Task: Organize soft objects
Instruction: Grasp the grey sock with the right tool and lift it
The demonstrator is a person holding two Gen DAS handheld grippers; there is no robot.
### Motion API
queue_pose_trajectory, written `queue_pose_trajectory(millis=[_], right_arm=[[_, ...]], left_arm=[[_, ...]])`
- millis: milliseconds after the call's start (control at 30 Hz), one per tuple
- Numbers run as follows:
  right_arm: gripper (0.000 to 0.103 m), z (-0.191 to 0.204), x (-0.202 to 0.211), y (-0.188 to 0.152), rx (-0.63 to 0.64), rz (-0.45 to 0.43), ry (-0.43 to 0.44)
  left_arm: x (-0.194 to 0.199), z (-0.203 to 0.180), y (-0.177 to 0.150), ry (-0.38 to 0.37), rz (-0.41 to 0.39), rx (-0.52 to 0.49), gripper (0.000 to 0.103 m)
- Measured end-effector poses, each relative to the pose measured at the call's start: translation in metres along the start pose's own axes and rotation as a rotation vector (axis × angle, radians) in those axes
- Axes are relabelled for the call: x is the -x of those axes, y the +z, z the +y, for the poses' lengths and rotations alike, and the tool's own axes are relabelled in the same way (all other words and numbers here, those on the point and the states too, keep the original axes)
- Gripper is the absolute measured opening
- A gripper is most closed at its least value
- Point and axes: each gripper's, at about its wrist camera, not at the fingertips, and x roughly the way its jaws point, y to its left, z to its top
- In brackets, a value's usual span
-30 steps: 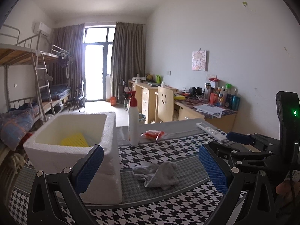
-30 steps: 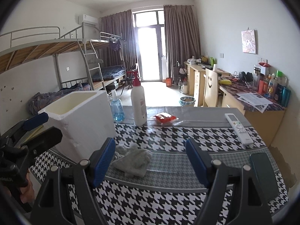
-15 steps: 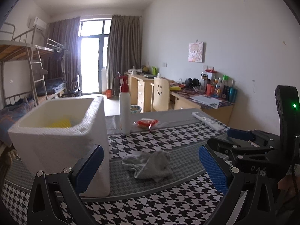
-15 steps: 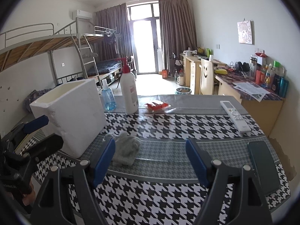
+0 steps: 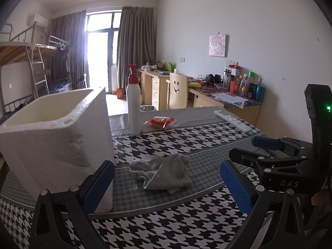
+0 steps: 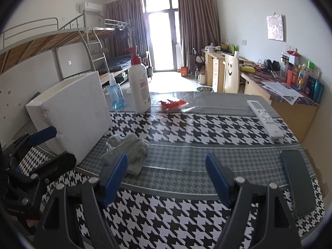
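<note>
Nearest, my left gripper [image 5: 166,183]: blue pads spread wide, nothing between them, hovering low over the table [image 5: 186,224]. My right gripper [image 6: 166,178]: likewise spread wide and empty, just above the checked tablecloth.

Next, one grey cloth [image 5: 164,173], crumpled, lying flat on the grey band of the tablecloth, just beside the foam box [image 5: 56,137] and ahead of the left gripper's open pads. The white foam box stands upright at the table's left, open-topped.

Right side: dark phone [image 6: 298,178] near the table edge; white remote [image 6: 265,120] further back.

Farther: white pump bottle [image 5: 133,103], red packet [image 5: 160,121], blue spray bottle [image 6: 116,93] behind the box.
</note>
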Motion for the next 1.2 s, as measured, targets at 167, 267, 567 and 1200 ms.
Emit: queue_pose_trajectory(millis=[167, 267, 567, 1200], right_arm=[[0.081, 0.002, -0.011, -0.001, 0.011, 0.028, 0.041], [0.081, 0.001, -0.02, -0.001, 0.013, 0.049, 0.059], [0.081, 0.006, -0.04, 0.005, 0.028, 0.116, 0.134], [0.075, 0.023, -0.087, 0.014, 0.101, 0.253, 0.244]], left_arm=[[-0.007, 0.0, -0.005, 0.01, 0.023, -0.009, 0.102], [-0.01, 0.0, -0.01, 0.013, 0.038, -0.016, 0.102], [-0.025, -0.001, -0.021, 0.055, 0.099, -0.008, 0.102], [-0.043, -0.001, -0.027, 0.096, 0.171, 0.004, 0.102]])
